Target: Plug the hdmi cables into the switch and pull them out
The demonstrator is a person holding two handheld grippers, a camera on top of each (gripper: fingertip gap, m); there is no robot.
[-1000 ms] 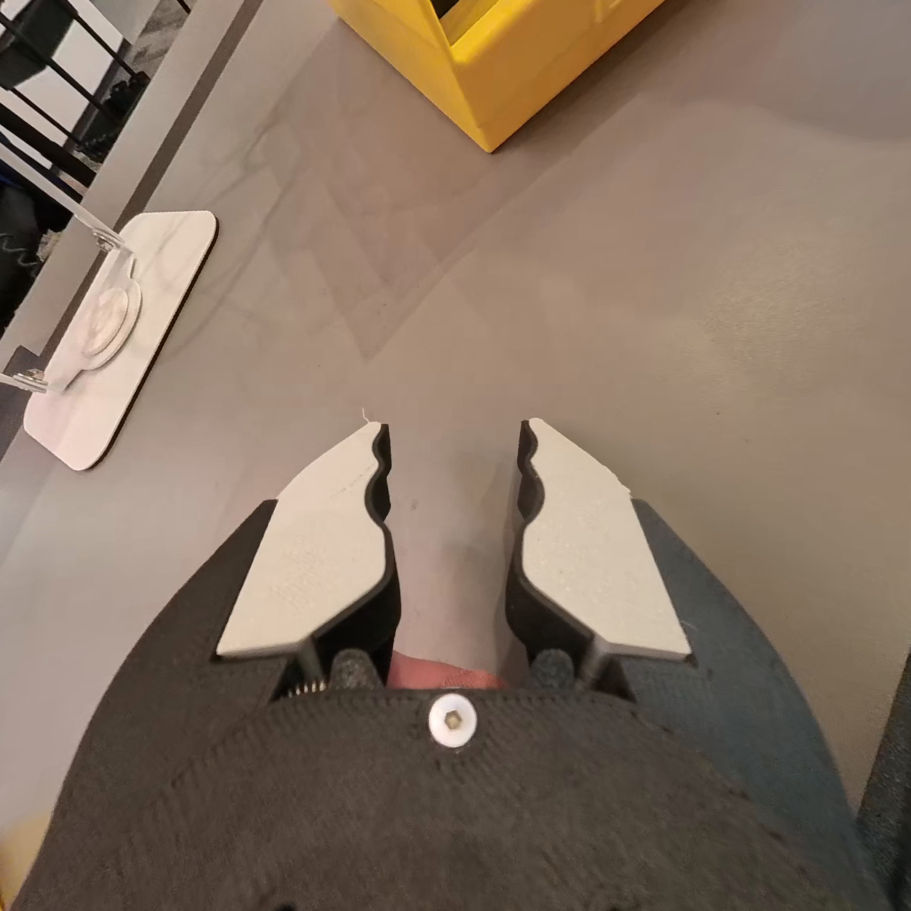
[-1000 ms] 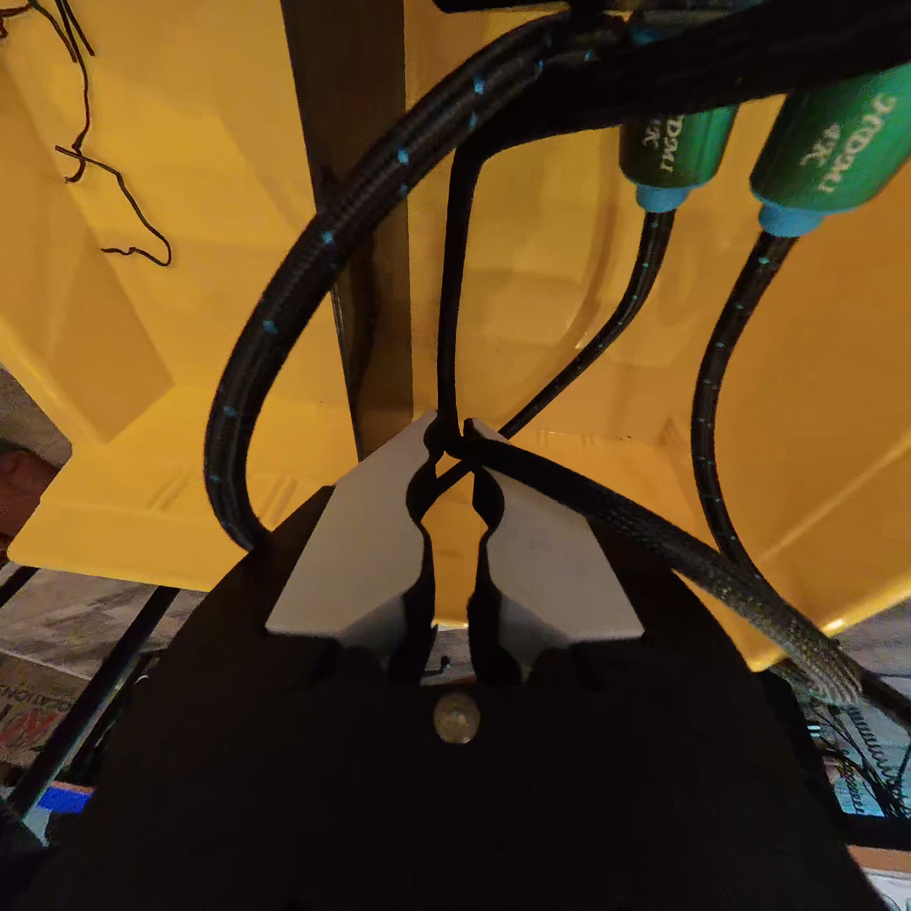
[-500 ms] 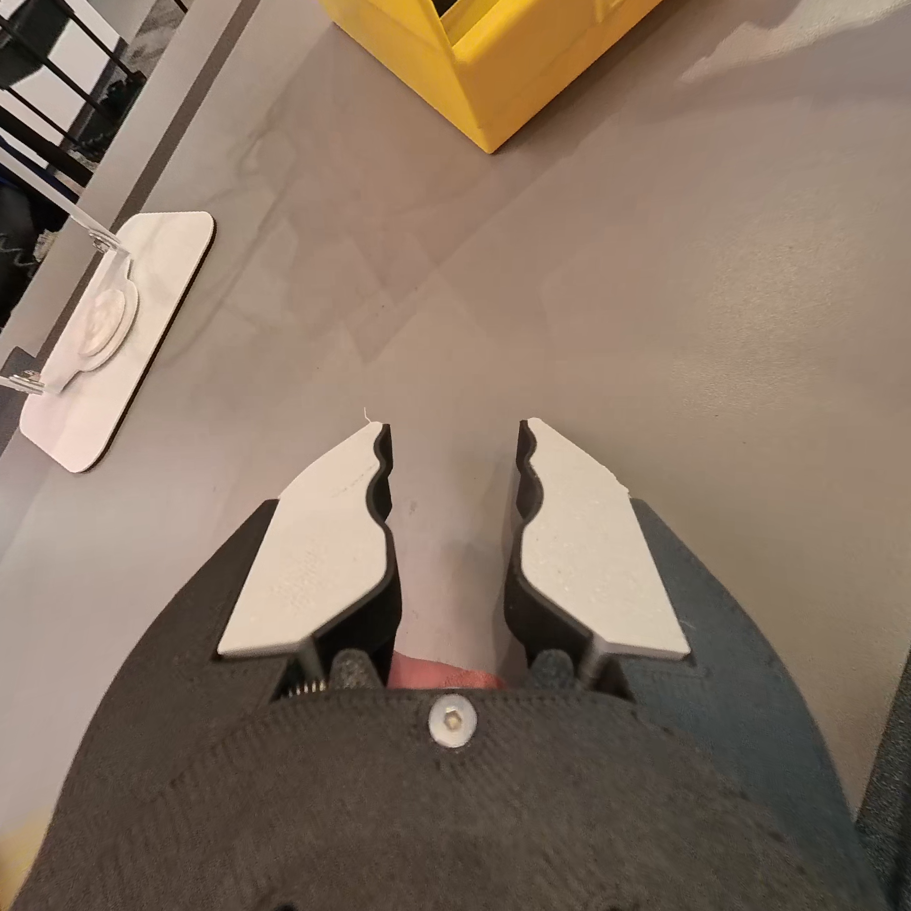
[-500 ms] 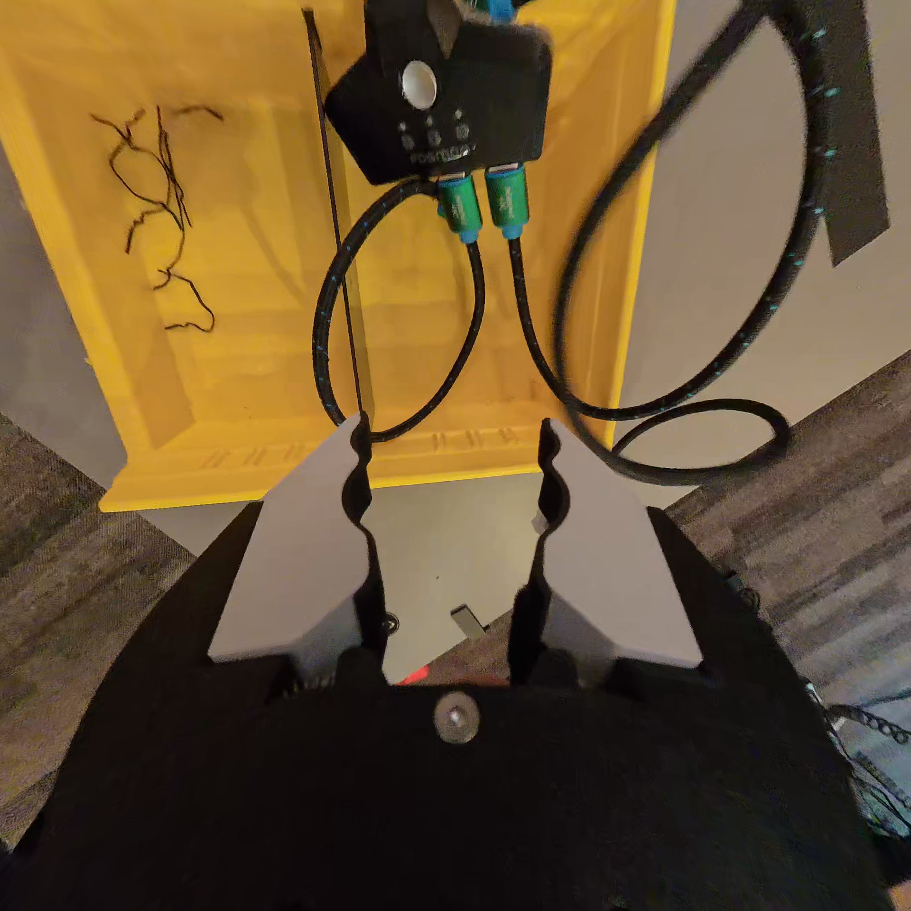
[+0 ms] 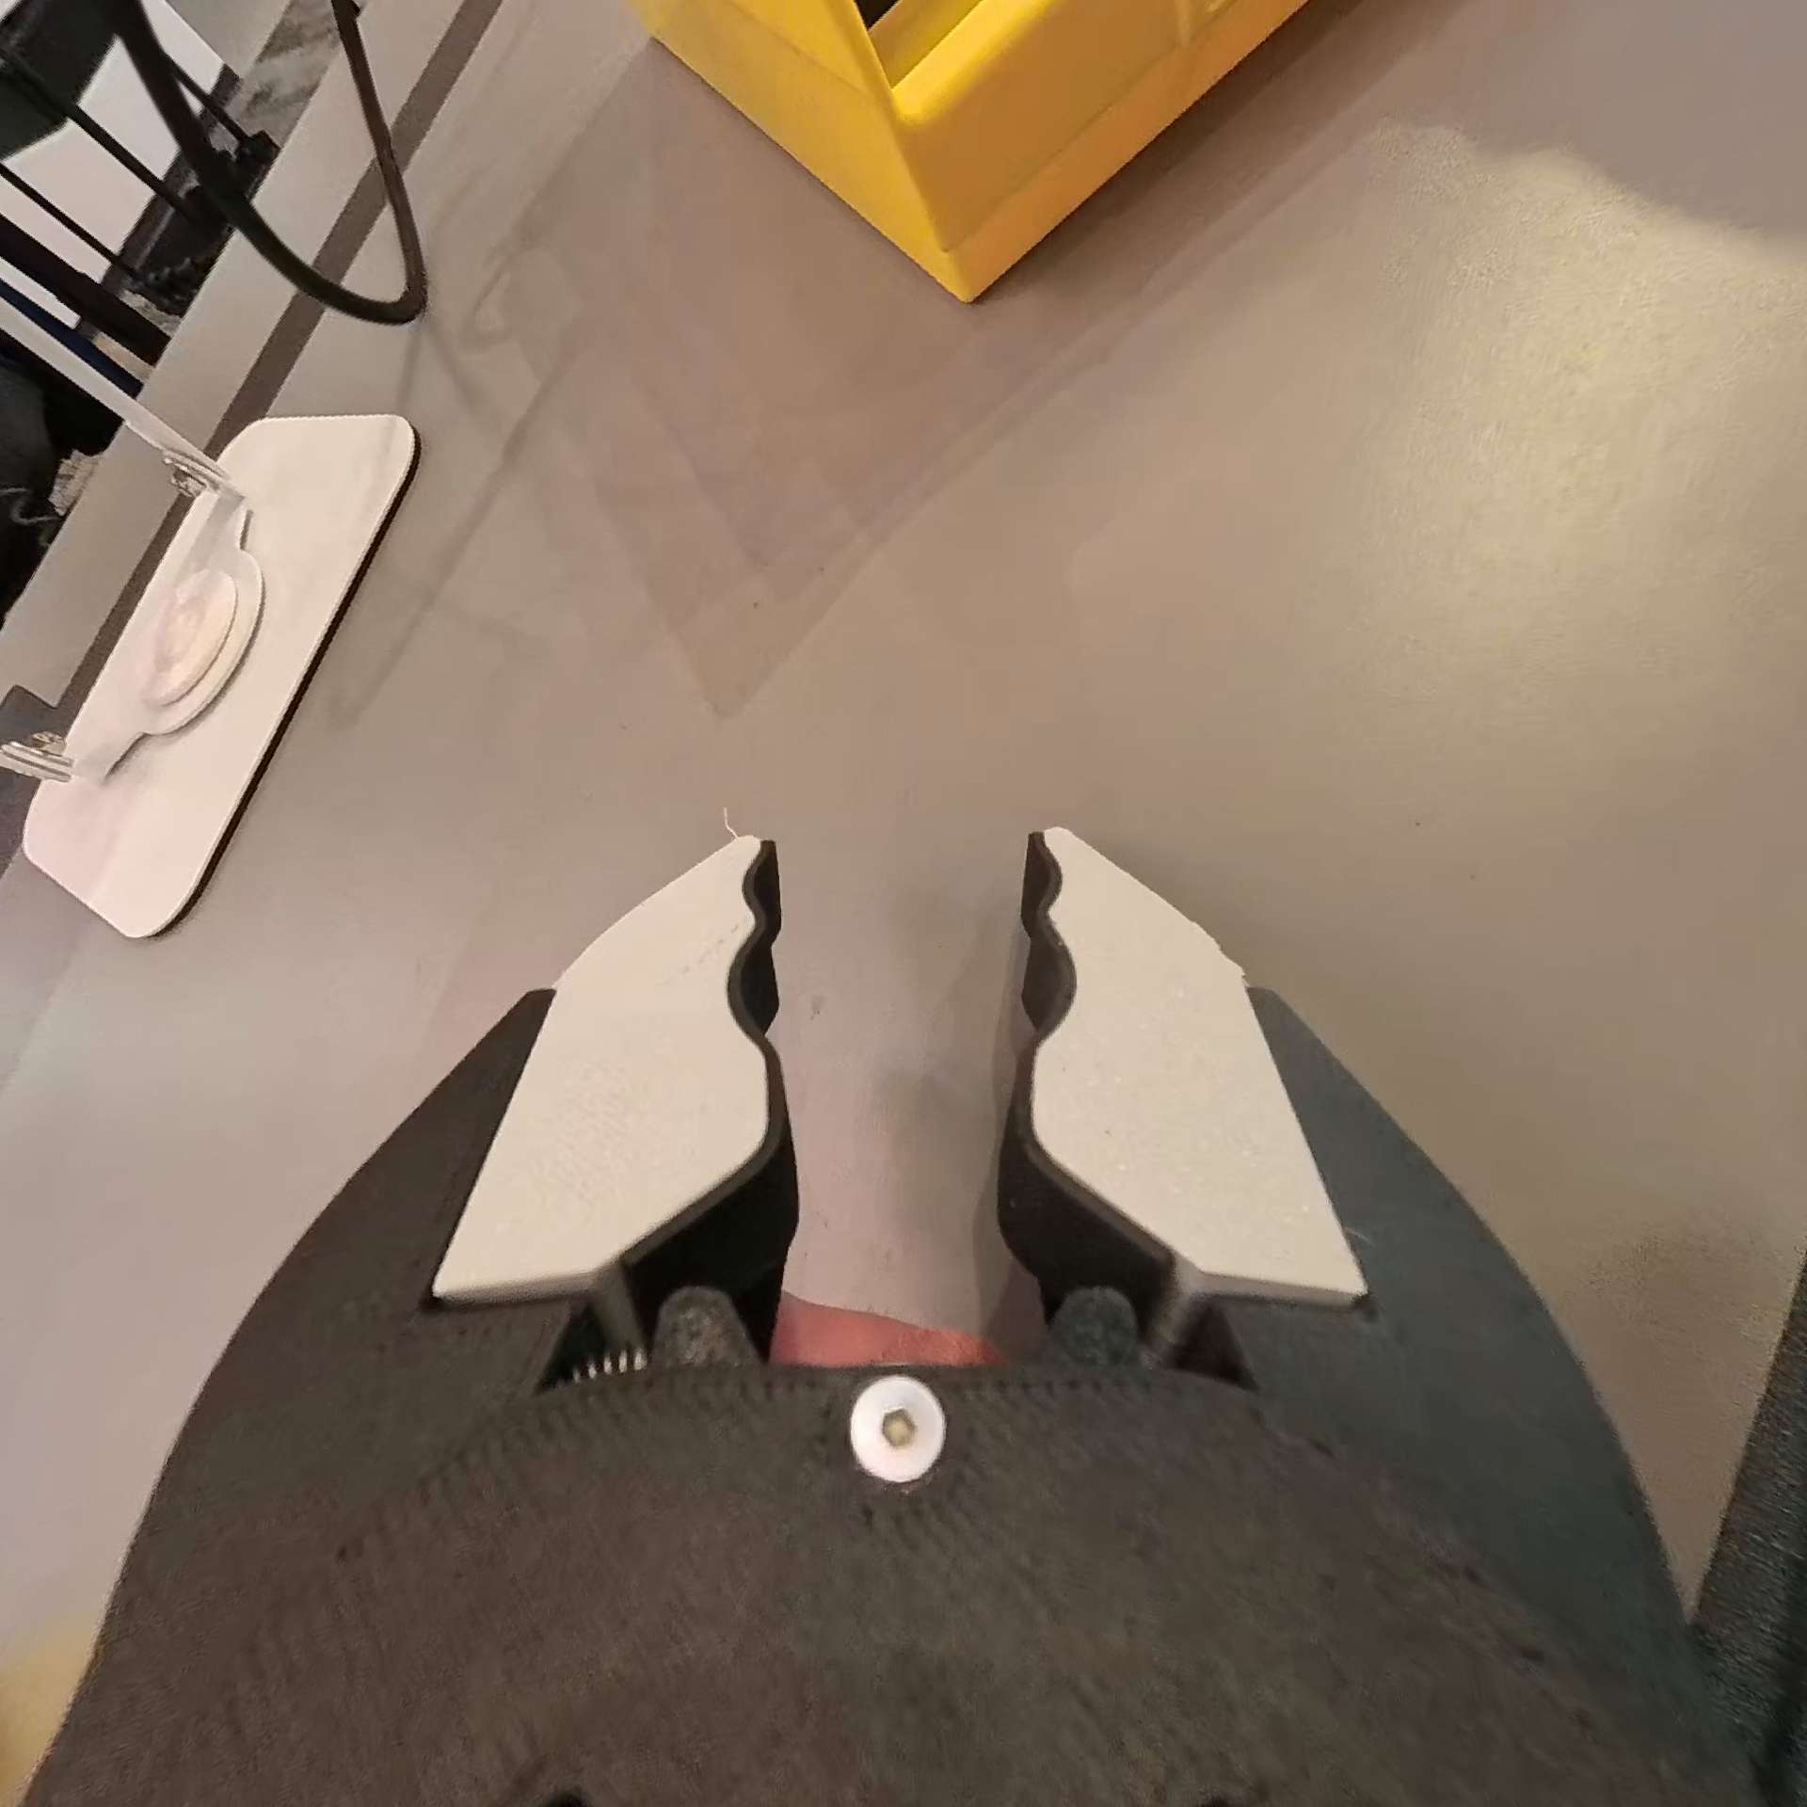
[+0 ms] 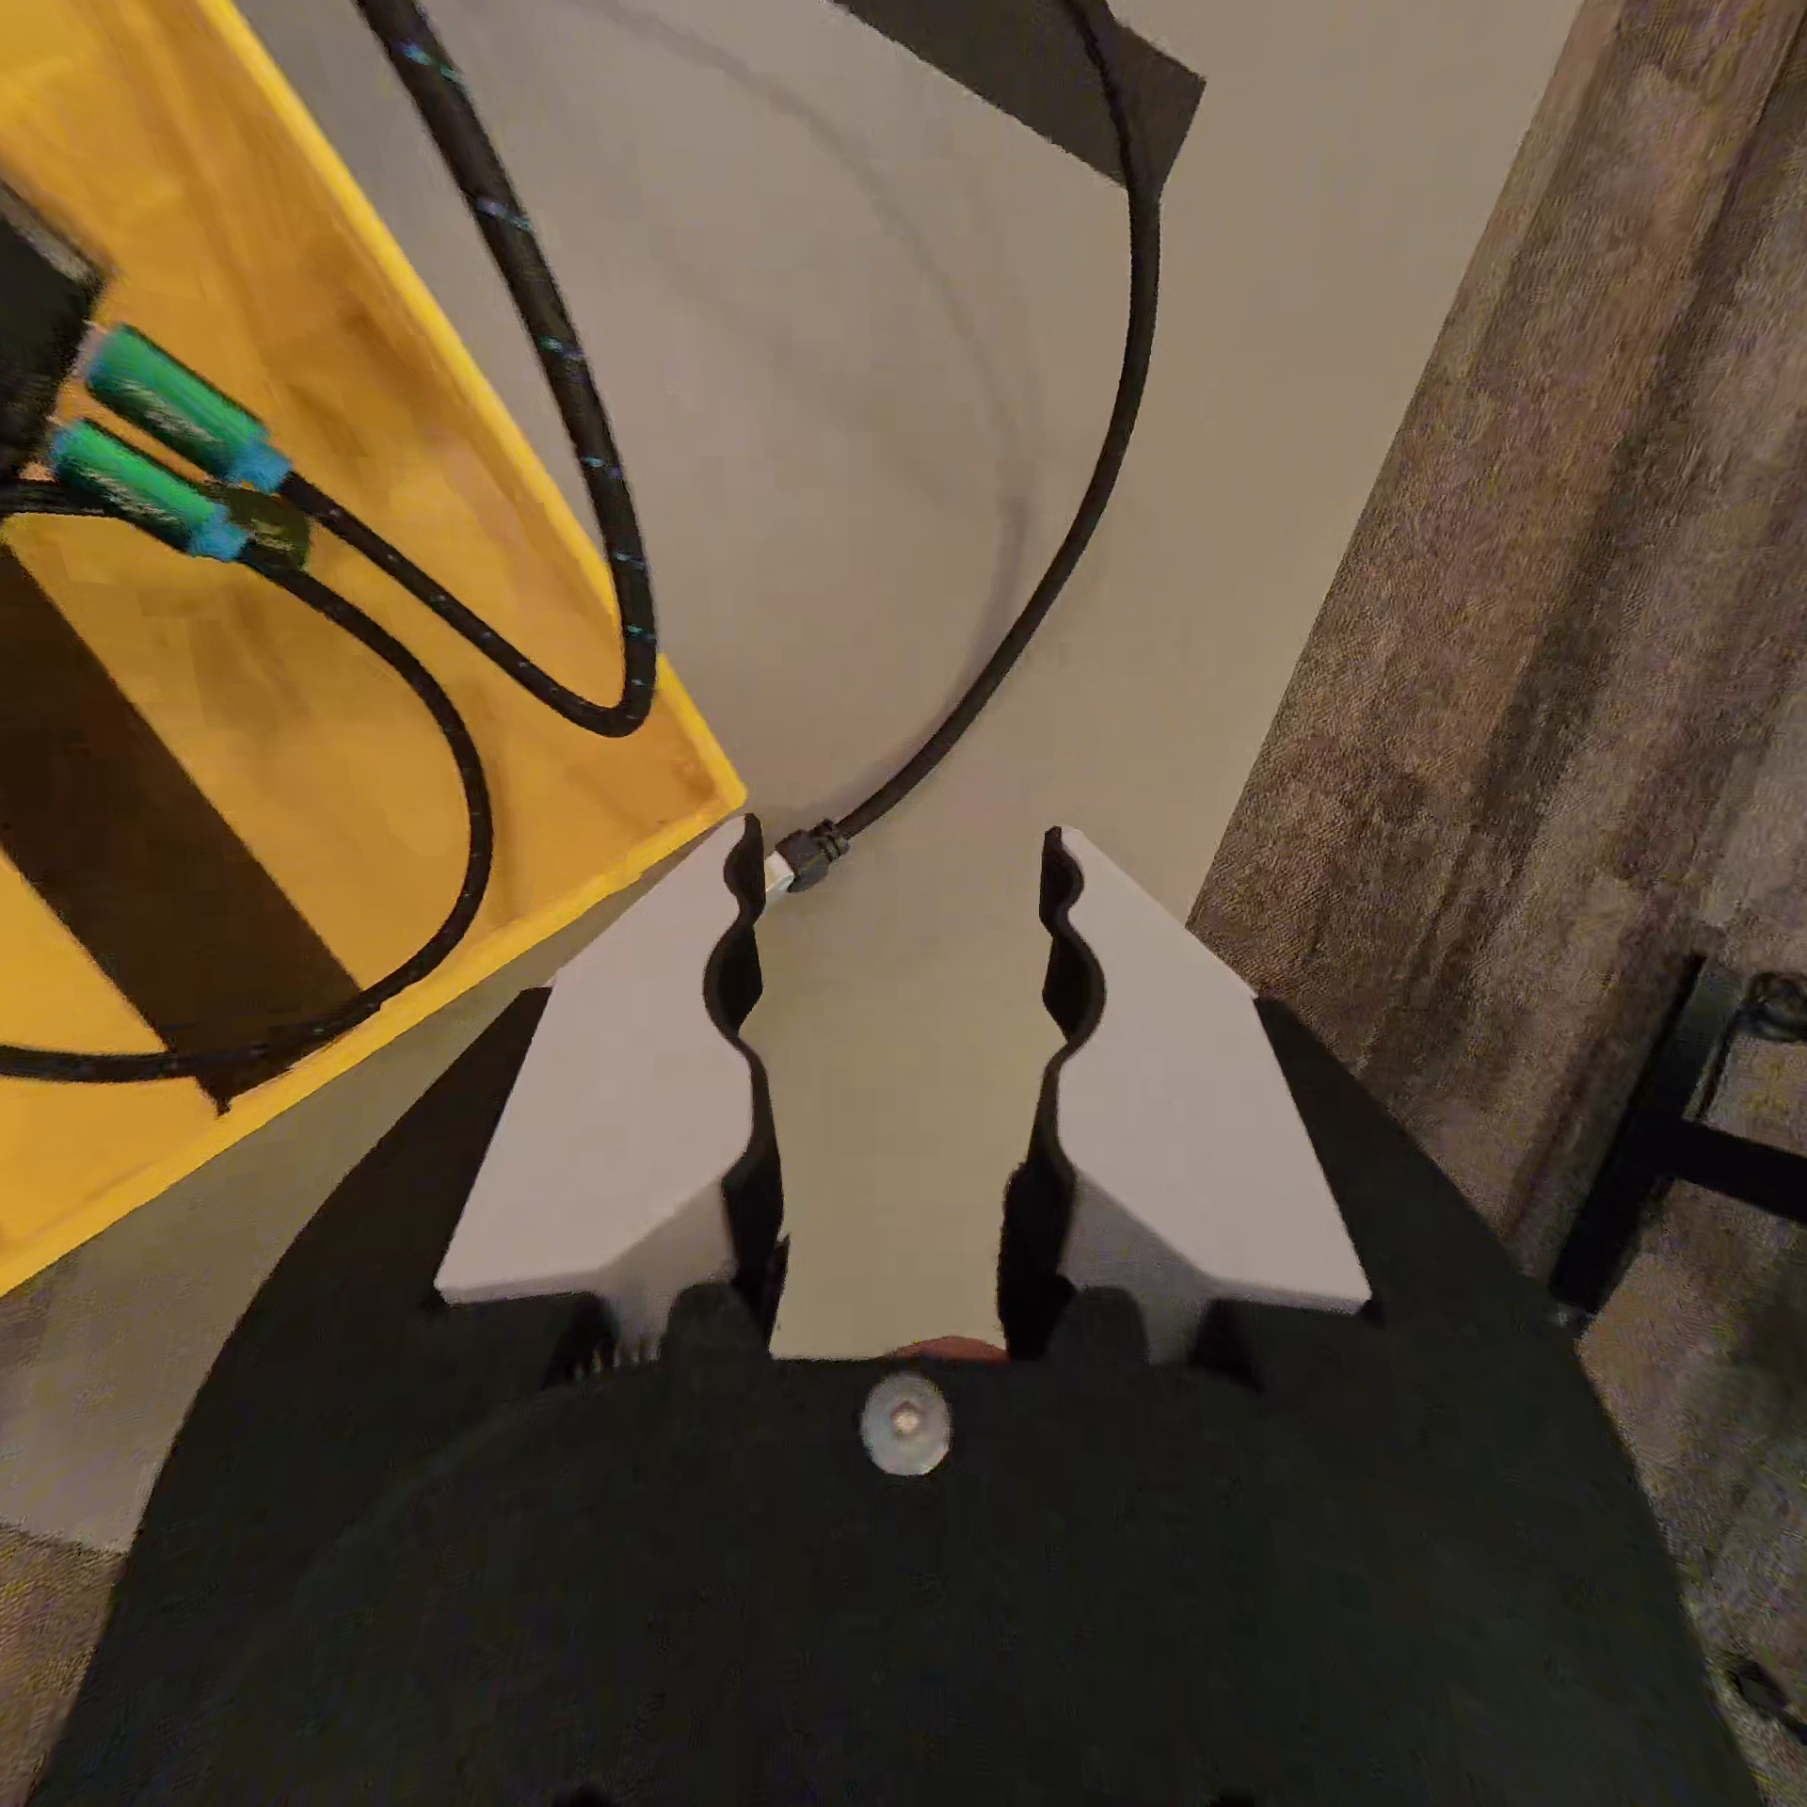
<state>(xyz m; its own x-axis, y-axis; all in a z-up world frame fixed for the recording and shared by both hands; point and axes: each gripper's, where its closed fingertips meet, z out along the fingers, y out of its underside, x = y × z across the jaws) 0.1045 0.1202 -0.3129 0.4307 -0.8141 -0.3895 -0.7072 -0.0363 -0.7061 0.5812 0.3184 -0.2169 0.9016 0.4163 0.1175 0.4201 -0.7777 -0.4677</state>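
In the right wrist view, the black switch (image 6: 29, 332) lies in a yellow bin (image 6: 323, 323) at the far left, with two green HDMI plugs (image 6: 171, 406) in it. Their braided black cables (image 6: 430, 626) loop inside the bin. A thinner black cable (image 6: 1095, 548) curves over the grey table, its small plug end (image 6: 807, 856) lying beside my left fingertip. My right gripper (image 6: 900, 841) is open and empty above the table beside the bin. My left gripper (image 5: 900, 851) is open and empty over bare grey table (image 5: 1271, 587).
In the left wrist view a corner of the yellow bin (image 5: 958, 127) is ahead, a white board with a clear stand (image 5: 196, 684) sits at the left edge, and a black cable loop (image 5: 372, 244) hangs at top left. Carpet (image 6: 1516, 684) lies to the right of the table. There is about 55 cm between the tips of the two grippers. The black switch (image 6: 29, 332) is about 15 cm from my right fingertips and 35 cm from my left.
My right gripper let go of the thin black cable, opened, and pulled back and right out of the yellow bin. A cable loop has come into the left wrist view; the left gripper barely moved.
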